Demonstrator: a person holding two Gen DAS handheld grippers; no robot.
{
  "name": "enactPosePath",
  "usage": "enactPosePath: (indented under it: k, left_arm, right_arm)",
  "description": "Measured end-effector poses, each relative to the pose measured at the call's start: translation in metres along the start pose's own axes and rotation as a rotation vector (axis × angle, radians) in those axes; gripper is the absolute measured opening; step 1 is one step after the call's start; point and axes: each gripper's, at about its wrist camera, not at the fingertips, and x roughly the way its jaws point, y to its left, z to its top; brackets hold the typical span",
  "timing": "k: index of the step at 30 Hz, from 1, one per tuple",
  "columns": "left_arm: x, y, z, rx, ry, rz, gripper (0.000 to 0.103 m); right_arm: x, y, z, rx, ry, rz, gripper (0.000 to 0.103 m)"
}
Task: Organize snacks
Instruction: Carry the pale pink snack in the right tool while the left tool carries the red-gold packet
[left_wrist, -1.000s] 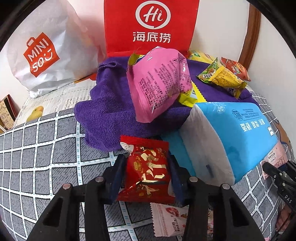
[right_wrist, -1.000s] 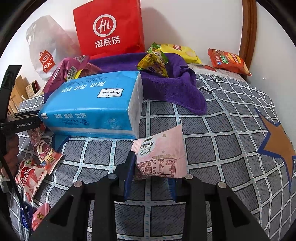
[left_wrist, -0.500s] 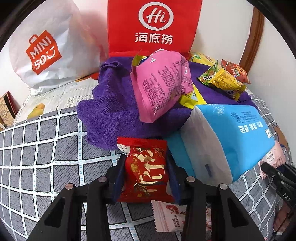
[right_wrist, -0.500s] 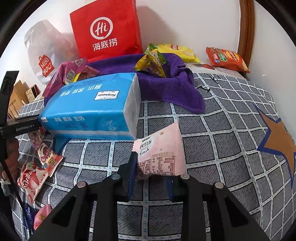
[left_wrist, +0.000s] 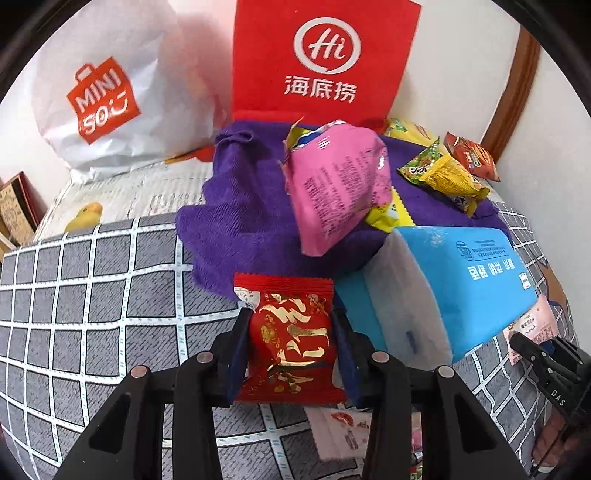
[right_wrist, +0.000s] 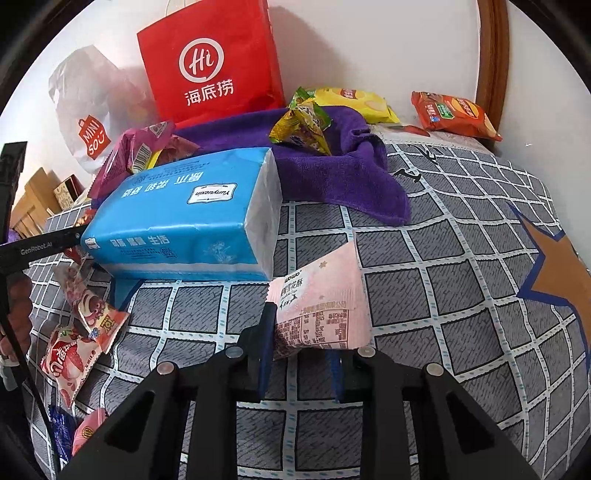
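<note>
My left gripper (left_wrist: 290, 343) is shut on a red snack packet with gold print (left_wrist: 290, 339) and holds it above the grey checked bed cover, just in front of the purple towel (left_wrist: 240, 221). My right gripper (right_wrist: 303, 343) is shut on a pale pink snack packet (right_wrist: 319, 306), held right of the blue tissue pack (right_wrist: 184, 218). A big pink bag (left_wrist: 338, 188) and a yellow-green bag (left_wrist: 443, 173) lie on the towel. The right gripper also shows at the right edge of the left wrist view (left_wrist: 535, 350).
A red Hi paper bag (left_wrist: 321, 59) and a white Miniso bag (left_wrist: 107, 88) stand against the wall. A yellow chip bag (right_wrist: 354, 101) and an orange chip bag (right_wrist: 454, 114) lie at the back. Several small strawberry packets (right_wrist: 81, 343) lie at the left.
Both grippers have moved forward a little with their packets, the left one nearer the purple towel. The pink packet tilts slightly more in the right gripper.
</note>
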Motion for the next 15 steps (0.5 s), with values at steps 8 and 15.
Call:
enactPosePath:
  k: [8,15]
  left_arm:
    - [-0.020,0.003,0.003,-0.020,-0.015,-0.037,0.040]
    - [-0.051,-0.004,0.008,-0.008,-0.040,-0.051,0.040]
  right_arm:
    - [-0.007,0.012,0.001,-0.071,-0.025,-0.047,0.023]
    - [-0.020,0.021,0.013,-0.060,-0.038,0.015,0.022]
